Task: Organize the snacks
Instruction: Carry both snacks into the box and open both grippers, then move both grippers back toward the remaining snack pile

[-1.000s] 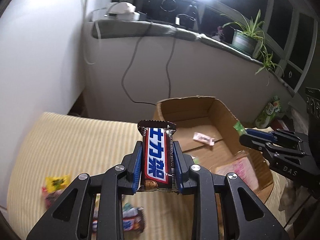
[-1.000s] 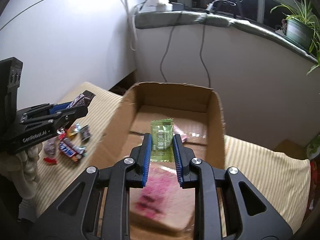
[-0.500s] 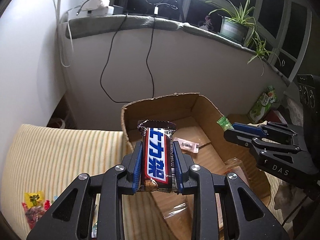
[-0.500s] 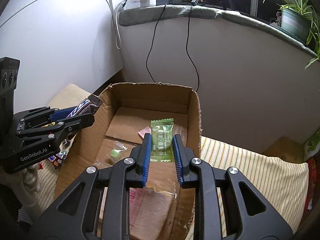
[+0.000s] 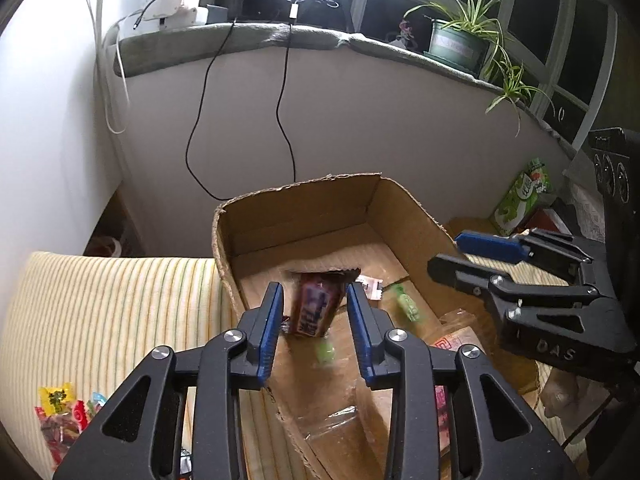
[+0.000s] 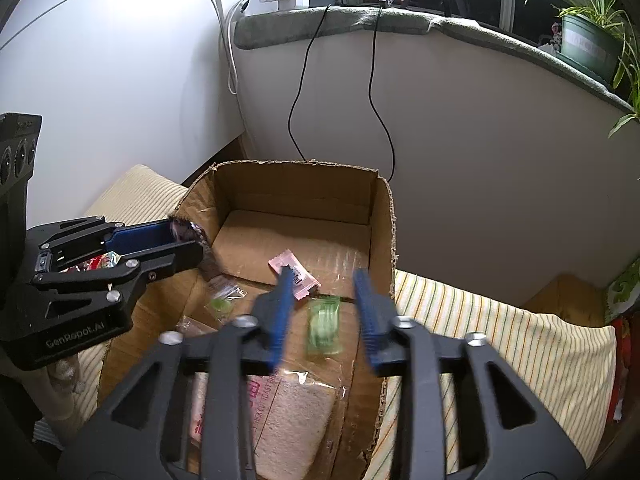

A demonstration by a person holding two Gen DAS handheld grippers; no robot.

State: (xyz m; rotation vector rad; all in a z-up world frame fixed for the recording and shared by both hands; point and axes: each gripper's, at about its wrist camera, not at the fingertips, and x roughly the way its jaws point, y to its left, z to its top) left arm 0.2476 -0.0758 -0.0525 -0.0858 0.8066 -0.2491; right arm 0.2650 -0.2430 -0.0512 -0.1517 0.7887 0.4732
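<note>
A cardboard box (image 5: 219,240) (image 6: 384,232) sits on a striped cushion. My left gripper (image 5: 315,292) hangs over the box's left side, its jaws opening. A blurred brown and blue chocolate bar (image 5: 316,308) tilts between the pads with a gap on each side, free of them. My right gripper (image 6: 323,276) is over the right side of the box, jaws opening too. A blurred green sachet (image 6: 323,330) drops between and below its pads, touching neither. Each gripper shows in the other's view: the right gripper (image 5: 446,254), the left gripper (image 6: 186,240).
Inside the box lie a pink sachet (image 6: 294,274), a wrapped slice of bread (image 6: 280,412) and a small clear packet (image 6: 222,302). Loose snacks (image 5: 60,412) lie on the cushion at the left. A green bag (image 5: 524,200) stands right of the box. Cables hang down the wall behind.
Both grippers came forward over the box, then their jaws parted. The chocolate bar and the green sachet, gripped before, have slipped free and are falling into the box.
</note>
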